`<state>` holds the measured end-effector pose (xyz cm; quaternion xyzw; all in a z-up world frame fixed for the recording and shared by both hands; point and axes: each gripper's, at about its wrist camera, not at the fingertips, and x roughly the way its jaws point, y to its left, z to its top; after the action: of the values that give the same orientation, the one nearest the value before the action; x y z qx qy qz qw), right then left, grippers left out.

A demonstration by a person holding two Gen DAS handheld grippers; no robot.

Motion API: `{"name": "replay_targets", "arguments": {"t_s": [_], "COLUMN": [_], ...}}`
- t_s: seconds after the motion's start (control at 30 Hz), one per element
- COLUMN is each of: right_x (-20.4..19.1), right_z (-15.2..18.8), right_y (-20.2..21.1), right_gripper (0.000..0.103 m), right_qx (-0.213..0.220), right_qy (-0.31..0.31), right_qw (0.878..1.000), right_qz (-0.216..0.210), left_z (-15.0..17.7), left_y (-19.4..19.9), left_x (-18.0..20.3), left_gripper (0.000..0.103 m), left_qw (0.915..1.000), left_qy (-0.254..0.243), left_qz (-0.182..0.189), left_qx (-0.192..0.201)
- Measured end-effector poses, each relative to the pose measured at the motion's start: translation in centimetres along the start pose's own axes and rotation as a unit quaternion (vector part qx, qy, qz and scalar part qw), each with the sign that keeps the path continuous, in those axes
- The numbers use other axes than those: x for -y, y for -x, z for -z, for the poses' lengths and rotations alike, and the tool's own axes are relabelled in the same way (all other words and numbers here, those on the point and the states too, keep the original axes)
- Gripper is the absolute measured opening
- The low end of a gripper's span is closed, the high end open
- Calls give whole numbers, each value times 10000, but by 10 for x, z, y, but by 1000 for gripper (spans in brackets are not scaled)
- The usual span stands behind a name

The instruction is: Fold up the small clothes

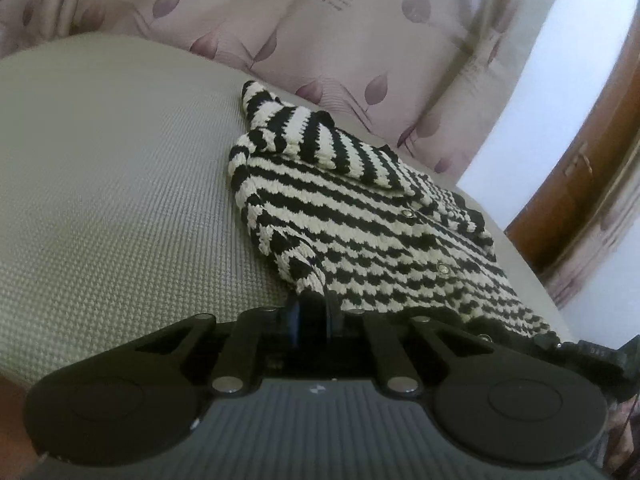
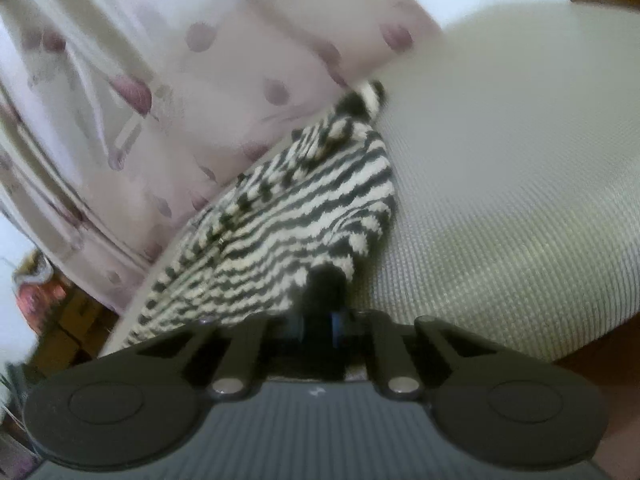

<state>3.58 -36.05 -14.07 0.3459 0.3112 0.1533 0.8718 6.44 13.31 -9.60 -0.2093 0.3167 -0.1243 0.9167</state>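
A small black-and-cream striped knit cardigan [image 1: 360, 216] with small metal buttons lies on a grey textured mat [image 1: 120, 200]. One sleeve is folded over its top. My left gripper [image 1: 314, 300] is shut on the cardigan's near left hem corner. In the right wrist view the same cardigan [image 2: 272, 216] lies left of centre on the mat [image 2: 500, 200]. My right gripper [image 2: 326, 280] is shut on its near right hem corner. That view is blurred.
A pale pink curtain with purple leaf print [image 1: 340, 40] hangs right behind the mat's far edge and shows in the right wrist view [image 2: 160, 80]. A brown wooden door [image 1: 580, 184] stands at the right. Clutter [image 2: 44, 292] lies low at the left.
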Motion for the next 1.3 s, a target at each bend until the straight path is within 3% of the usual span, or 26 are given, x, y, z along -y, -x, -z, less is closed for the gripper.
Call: {"name": "replay_targets", "arguments": {"t_s": [0.13, 0.2, 0.27, 0.37, 0.43, 0.5, 0.53, 0.57, 0.6, 0.67, 0.77, 0.97, 1.3], "right_x": [3, 5, 7, 4, 1, 0, 0, 0, 0, -1, 0, 5, -8], "right_z": [0, -1, -3, -3, -3, -3, -3, -3, -3, -3, -3, -5, -12], "right_y": [1, 0, -2, -4, -7, -10, -11, -12, -13, -13, -13, -4, 6], "right_gripper": [11, 12, 15, 15, 17, 19, 19, 19, 18, 16, 10, 10, 10], "right_qx": [-71, -127, -180, -164, -168, -159, -154, -140, -124, -121, -153, -11, 233], "right_qy": [-15, -101, -217, -210, -179, -182, -205, -213, -203, -164, -137, -564, -888], "right_qw": [10000, 9998, 9994, 9995, 9996, 9996, 9996, 9996, 9996, 9997, 9998, 9969, 9910], "right_qz": [-33, -125, -187, -147, -110, -135, -139, -140, -125, -102, -71, -555, -973], "left_z": [-3, -5, -7, -8, -9, -9, -9, -9, -10, -9, -7, -15, -25], "left_y": [-3, -5, -6, -11, -15, -18, -19, -21, -24, -22, -15, 7, 25], "left_x": [-4, -6, -8, -1, 7, 10, 10, 10, 6, -4, -2, -11, 0], "left_gripper": [16, 28, 55, 76, 85, 78, 54, 14, 10, 10, 10, 10, 10], "left_qw": [9998, 9996, 9985, 9977, 9975, 9977, 9983, 9989, 9993, 9988, 9996, 9970, 9950], "left_qy": [-53, 33, 195, 120, -13, -41, -69, -94, -52, 219, 170, 606, 585], "left_qz": [111, 217, 461, 628, 667, 650, 553, 416, 219, 370, 212, 328, 444], "left_qx": [-134, -181, -212, -221, -247, -206, -187, -212, -296, -251, -95, 360, 674]}}
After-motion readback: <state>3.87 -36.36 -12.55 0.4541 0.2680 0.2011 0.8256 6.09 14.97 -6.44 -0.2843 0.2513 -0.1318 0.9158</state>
